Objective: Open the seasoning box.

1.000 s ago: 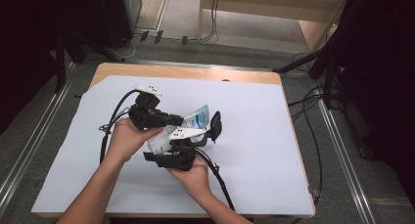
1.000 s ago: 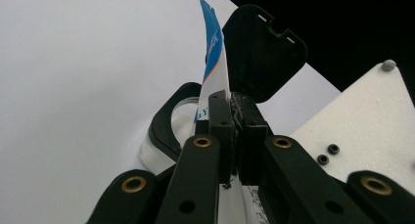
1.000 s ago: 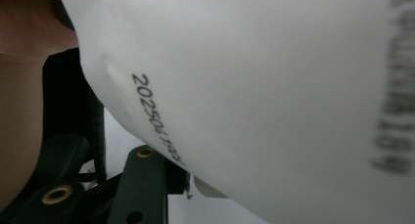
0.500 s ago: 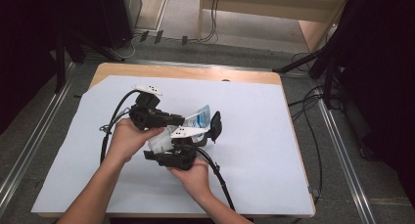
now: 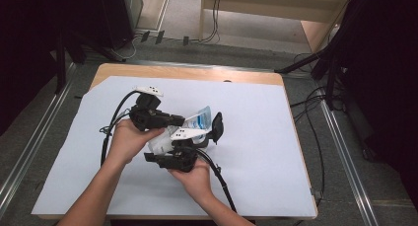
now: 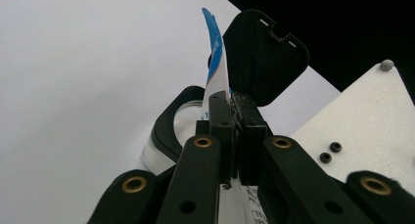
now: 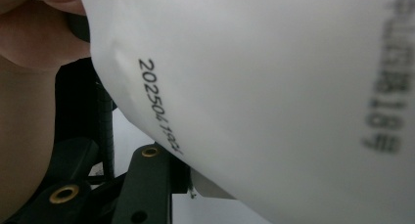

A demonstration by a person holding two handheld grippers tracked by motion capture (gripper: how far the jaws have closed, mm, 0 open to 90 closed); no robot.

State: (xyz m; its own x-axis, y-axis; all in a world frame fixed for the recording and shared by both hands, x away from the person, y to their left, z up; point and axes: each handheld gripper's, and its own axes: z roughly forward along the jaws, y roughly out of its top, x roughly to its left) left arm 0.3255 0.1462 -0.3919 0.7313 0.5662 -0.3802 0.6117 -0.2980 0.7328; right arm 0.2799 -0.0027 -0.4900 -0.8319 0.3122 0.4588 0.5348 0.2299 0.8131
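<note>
Holding a white and blue plastic pouch between both hands, I keep it lifted just above the worktop, near the middle of its pale blue sheet. My left claw is clamped tight on the pouch's thin flat edge; in the left gripper view the two jaws are pressed together with the film pinched between them, its blue-printed end sticking up past the tips. My right claw sits just below and beside the left one, reaching along the pouch from my side. One broad black jaw of it stands up just to the right of the pouch's blue end. In the right gripper view the pouch's white skin lies right against the camera, printed with a dark date code, and I cannot tell whether those jaws press on it or stand apart. My left hand wraps its gripper just left of the pouch, and my right hand grips its own below it.
</note>
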